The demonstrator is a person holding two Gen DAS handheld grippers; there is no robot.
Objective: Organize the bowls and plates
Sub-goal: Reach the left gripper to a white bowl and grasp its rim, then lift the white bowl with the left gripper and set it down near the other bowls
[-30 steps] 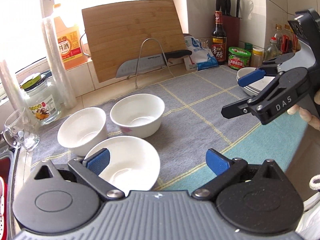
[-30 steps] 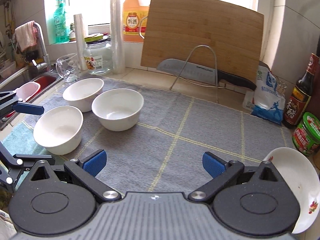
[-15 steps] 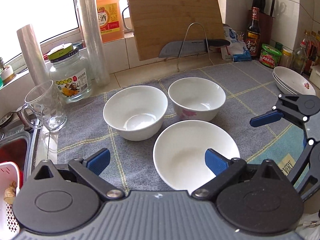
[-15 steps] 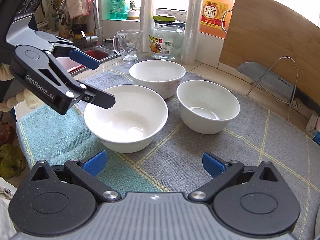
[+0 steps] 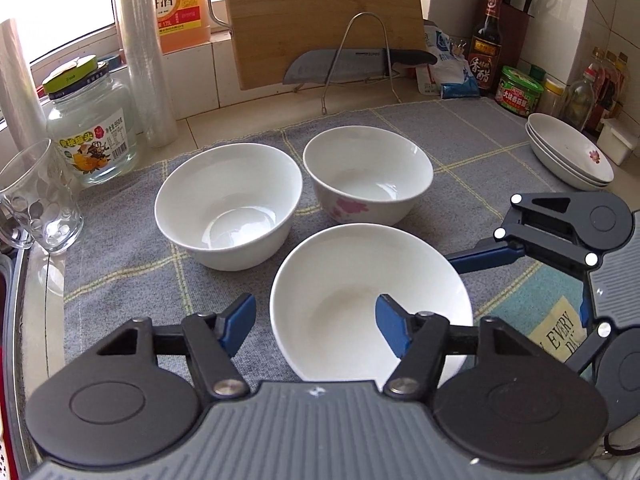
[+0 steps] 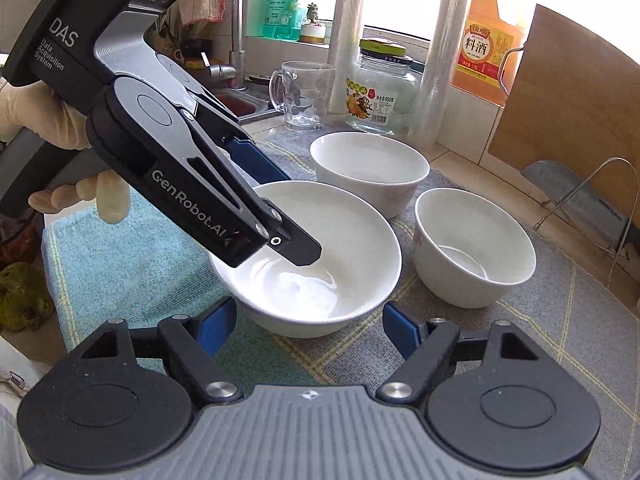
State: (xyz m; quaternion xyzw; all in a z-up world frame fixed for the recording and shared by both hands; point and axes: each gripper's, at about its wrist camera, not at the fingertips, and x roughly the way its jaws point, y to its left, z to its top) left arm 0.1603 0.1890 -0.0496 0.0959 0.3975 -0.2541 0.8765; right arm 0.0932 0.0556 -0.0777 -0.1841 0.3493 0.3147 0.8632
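The nearest bowl (image 5: pixel 360 292) sits near the mat's (image 5: pixel 472 152) front edge, left gripper (image 5: pixel 316 326) jaws just closing across its rim, not visibly pinching yet. Right gripper (image 6: pixel 308 330) jaws apart beside it. Plates (image 5: pixel 568 156) stacked at the right edge.

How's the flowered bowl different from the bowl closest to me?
The flowered bowl carries a pink print; the nearest bowl is plain white. The flowered bowl stands free, while the left gripper, jaws just closing, straddles the nearest bowl's rim. The nearest bowl looks wider and shallower. Both sit upright and empty on the grey mat.
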